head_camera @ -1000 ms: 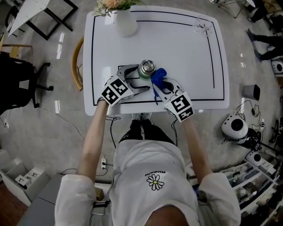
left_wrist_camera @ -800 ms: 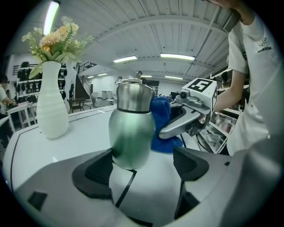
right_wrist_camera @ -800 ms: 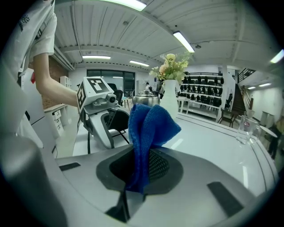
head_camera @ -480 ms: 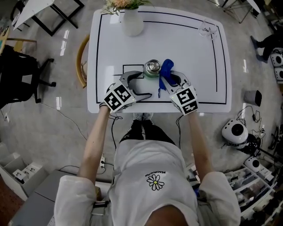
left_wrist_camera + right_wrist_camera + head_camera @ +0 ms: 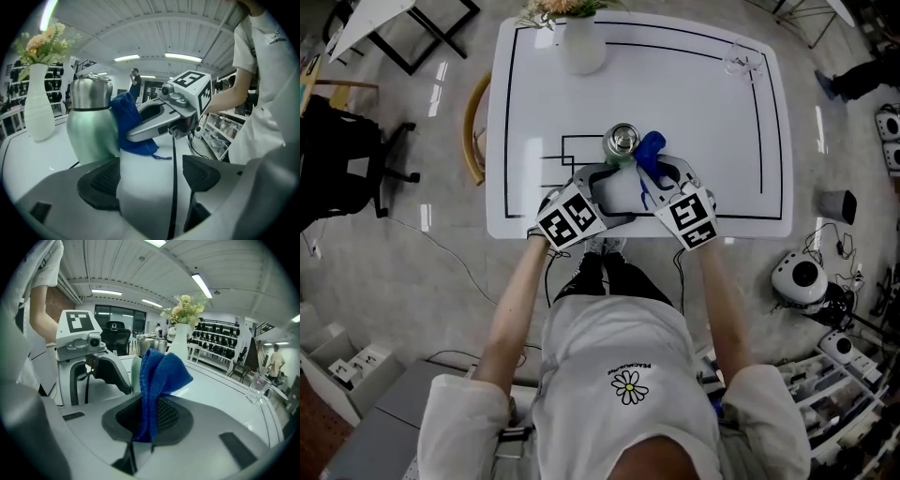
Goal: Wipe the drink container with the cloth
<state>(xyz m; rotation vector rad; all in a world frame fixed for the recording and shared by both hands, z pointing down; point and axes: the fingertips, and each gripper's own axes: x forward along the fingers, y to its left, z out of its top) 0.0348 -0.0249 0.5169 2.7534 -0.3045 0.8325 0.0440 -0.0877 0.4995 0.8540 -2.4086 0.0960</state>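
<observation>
Container point(image 5: 89, 129): green, silver-topped, upright | cloth point(image 5: 161, 373): blue, bunched against its side

A robotics lab hall: stocked shelving racks point(image 5: 220, 339), round white robot units point(image 5: 799, 273) on the floor, ceiling strip lights point(image 5: 183, 57).

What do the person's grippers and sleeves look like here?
Both the left gripper and right gripper are curved grey plastic with black textured pads and a cube of black-and-white square markers. A black cable hangs from each. The person wears a white short-sleeved T-shirt.
</observation>
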